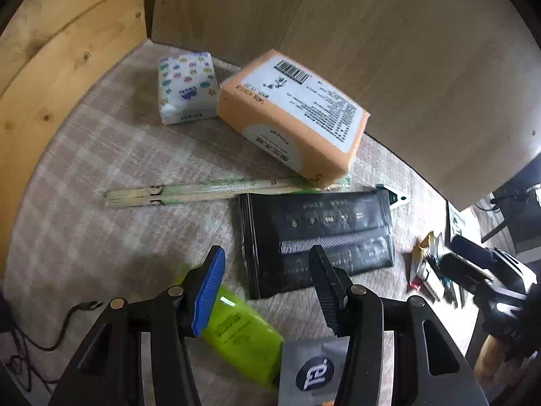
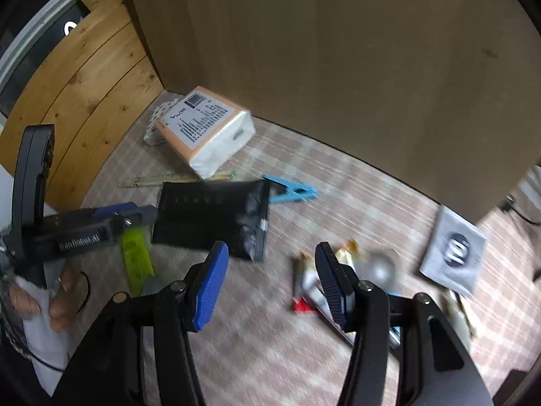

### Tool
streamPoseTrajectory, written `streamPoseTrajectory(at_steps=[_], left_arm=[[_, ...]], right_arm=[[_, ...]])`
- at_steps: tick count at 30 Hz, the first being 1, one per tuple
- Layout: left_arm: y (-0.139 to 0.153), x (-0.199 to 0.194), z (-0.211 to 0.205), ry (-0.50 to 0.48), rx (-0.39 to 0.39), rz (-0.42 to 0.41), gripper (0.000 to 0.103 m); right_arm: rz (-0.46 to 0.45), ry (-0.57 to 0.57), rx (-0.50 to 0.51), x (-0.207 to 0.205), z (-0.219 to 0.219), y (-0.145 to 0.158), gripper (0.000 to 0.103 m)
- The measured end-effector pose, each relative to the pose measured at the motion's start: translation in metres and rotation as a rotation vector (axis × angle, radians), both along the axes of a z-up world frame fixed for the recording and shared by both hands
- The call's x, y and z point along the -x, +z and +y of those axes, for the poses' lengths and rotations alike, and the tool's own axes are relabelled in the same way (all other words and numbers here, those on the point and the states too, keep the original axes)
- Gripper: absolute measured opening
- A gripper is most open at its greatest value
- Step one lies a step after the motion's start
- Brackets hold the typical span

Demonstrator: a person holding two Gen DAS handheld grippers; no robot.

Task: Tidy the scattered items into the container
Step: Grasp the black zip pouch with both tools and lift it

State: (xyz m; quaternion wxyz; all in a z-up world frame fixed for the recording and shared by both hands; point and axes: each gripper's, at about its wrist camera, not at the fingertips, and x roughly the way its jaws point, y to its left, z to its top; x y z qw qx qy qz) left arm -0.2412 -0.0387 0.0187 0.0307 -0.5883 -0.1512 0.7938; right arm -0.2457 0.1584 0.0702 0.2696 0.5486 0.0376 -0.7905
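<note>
Pale checked woven cloth covers the surface, knotty pine plank wall on one side, grey-brown wood-grain panel behind.

The left gripper points steeply down with its fingers spread and nothing between them. The right gripper tilts down likewise, fingers apart and empty. A hand grips the left gripper's handle.
</note>
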Motion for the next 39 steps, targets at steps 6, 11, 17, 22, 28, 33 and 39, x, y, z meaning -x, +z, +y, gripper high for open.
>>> streamPoseTrajectory(at_steps=[6, 11, 17, 22, 28, 33, 39], left_arm=[[-0.016, 0.007, 0.005, 0.012, -0.025, -0.031, 0.049], [-0.019, 0.009, 0.013, -0.001, -0.012, -0.018, 0.054], [-0.021, 0.009, 0.022, -0.021, -0.015, -0.001, 0.060], [-0.022, 0.005, 0.028, -0.037, -0.066, 0.004, 0.052], [-0.020, -0.006, 0.036, -0.067, -0.078, -0.003, 0.041], [-0.019, -0.017, 0.045, -0.083, -0.036, 0.009, 0.038], [-0.019, -0.030, 0.041, -0.069, -0.070, 0.010, 0.027]], right_arm=[[-0.085, 0.006, 0.019, 0.021, -0.016, -0.030, 0.050], [-0.133, 0.011, 0.038, 0.028, -0.020, -0.045, 0.042], [-0.138, 0.035, 0.066, 0.026, -0.030, -0.051, 0.036], [-0.131, 0.048, 0.050, 0.015, -0.035, -0.050, 0.032], [-0.145, 0.012, 0.080, 0.007, -0.026, -0.047, 0.024], [-0.157, 0.016, 0.069, -0.004, -0.022, -0.049, 0.023], [-0.175, -0.023, 0.084, -0.009, -0.011, -0.048, 0.014]])
